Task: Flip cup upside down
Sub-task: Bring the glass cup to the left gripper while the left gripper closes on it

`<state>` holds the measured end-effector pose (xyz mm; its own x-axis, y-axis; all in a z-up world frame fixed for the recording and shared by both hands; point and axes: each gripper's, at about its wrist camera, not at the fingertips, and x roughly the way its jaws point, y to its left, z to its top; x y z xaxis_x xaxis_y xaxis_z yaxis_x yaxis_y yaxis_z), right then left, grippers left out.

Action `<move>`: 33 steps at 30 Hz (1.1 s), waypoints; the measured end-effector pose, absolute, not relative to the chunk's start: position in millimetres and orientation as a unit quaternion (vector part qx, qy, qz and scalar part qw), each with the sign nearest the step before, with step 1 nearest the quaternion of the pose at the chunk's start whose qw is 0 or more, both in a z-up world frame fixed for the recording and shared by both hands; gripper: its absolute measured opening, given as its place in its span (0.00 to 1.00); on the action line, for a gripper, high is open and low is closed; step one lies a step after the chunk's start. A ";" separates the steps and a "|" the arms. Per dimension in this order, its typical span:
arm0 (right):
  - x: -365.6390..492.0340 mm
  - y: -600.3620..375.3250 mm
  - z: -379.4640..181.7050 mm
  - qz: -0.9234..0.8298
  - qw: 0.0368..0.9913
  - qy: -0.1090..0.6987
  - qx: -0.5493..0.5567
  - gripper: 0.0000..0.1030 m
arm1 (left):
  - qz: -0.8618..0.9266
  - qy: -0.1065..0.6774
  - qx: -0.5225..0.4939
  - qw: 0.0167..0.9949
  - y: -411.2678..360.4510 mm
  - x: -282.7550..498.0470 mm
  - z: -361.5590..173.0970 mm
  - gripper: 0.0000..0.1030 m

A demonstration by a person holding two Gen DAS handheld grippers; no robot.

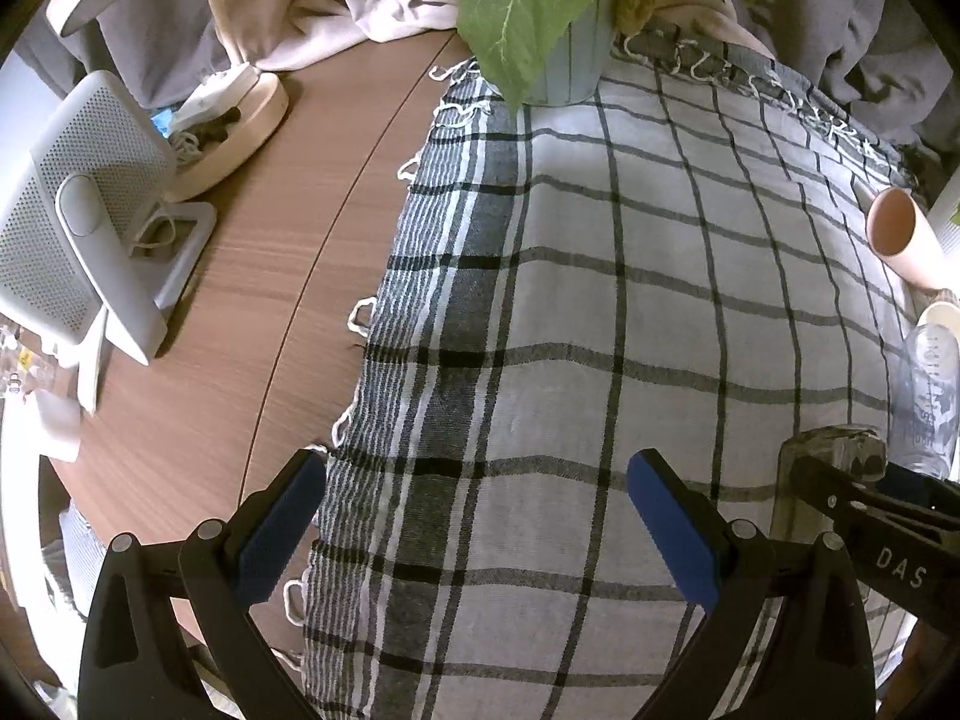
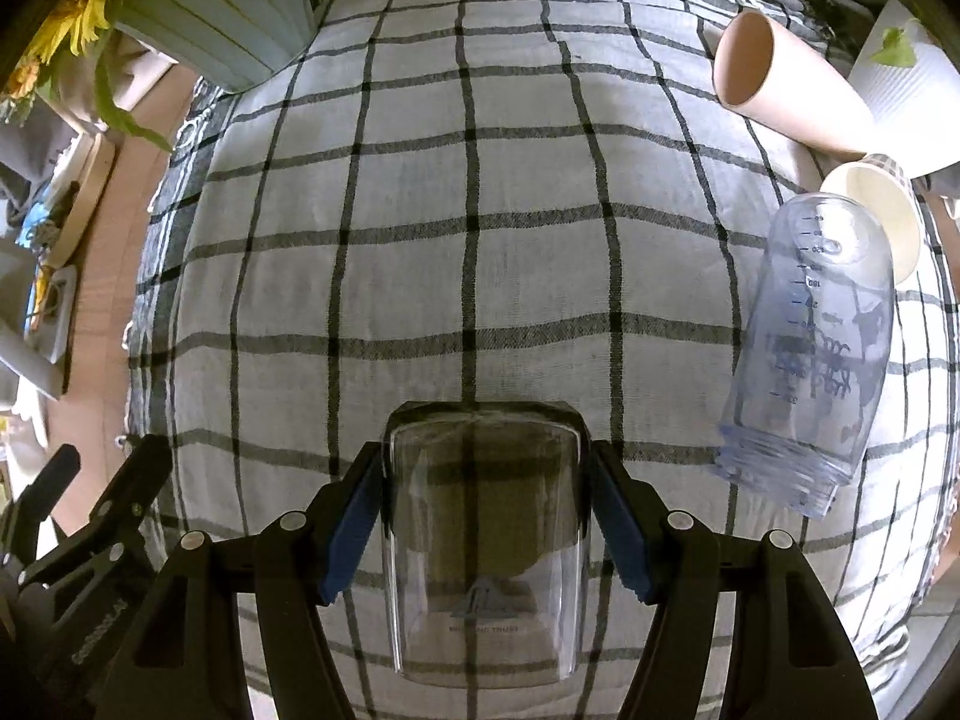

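Note:
In the right wrist view my right gripper [image 2: 486, 510] is shut on a clear glass cup [image 2: 485, 546] with a thick base and a printed logo, held just above the checked cloth [image 2: 480, 210]. The cup's thick end points away from the camera. In the left wrist view my left gripper [image 1: 474, 516] is open and empty over the cloth's left part [image 1: 600, 300]. The glass cup [image 1: 834, 456] and the right gripper [image 1: 888, 516] show at that view's right edge.
On the cloth's right side lie a pink cup [image 2: 786, 90] on its side, a cream cup [image 2: 882, 210] and a clear measuring bottle [image 2: 810, 360]. A blue sunflower pot [image 1: 564, 66] stands at the back. A white fan [image 1: 78, 222] and a lamp base [image 1: 240, 120] stand on the wooden table [image 1: 288, 240].

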<state>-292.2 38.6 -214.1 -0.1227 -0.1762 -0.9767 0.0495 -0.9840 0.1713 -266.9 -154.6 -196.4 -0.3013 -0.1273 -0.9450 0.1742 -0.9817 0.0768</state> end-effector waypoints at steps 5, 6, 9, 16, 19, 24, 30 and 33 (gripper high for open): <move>-277.8 54.0 -189.9 -0.768 0.076 -0.072 0.631 0.68 | -0.810 0.019 0.580 0.082 -146.8 -266.6 -186.1 1.00; -272.6 60.3 -179.4 -0.779 0.070 -0.078 0.618 0.71 | -0.811 0.018 0.580 0.078 -144.0 -267.0 -183.2 1.00; -260.6 79.6 -151.0 -0.807 0.053 -0.097 0.580 0.73 | -0.814 0.018 0.577 0.060 -131.9 -269.6 -172.5 1.00; -259.2 126.5 -118.9 -0.834 -0.007 -0.141 0.533 0.74 | -0.809 0.014 0.587 -0.035 -78.7 -277.7 -152.6 0.99; -252.4 144.2 -122.4 -0.836 -0.027 -0.163 0.524 0.74 | -0.796 0.016 0.601 -0.070 -53.6 -285.3 -153.6 0.99; -244.7 173.8 -130.4 -0.832 -0.058 -0.192 0.517 0.74 | -0.755 0.022 0.651 -0.079 -29.1 -303.9 -175.5 0.99; -237.0 189.6 -135.9 -0.829 -0.067 -0.219 0.511 0.74 | -0.719 0.038 0.689 -0.083 -10.5 -317.7 -197.7 0.96; -235.2 195.0 -138.3 -0.828 -0.071 -0.224 0.510 0.74 | -0.708 0.034 0.701 -0.081 -1.1 -320.6 -209.1 0.94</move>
<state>-235.2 195.0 -138.3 -0.4700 -0.1109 -0.8757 -0.3456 -0.8898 0.2981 -320.6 -1.1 -209.1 -0.0042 0.1615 -0.9869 -0.0672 -0.9847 -0.1609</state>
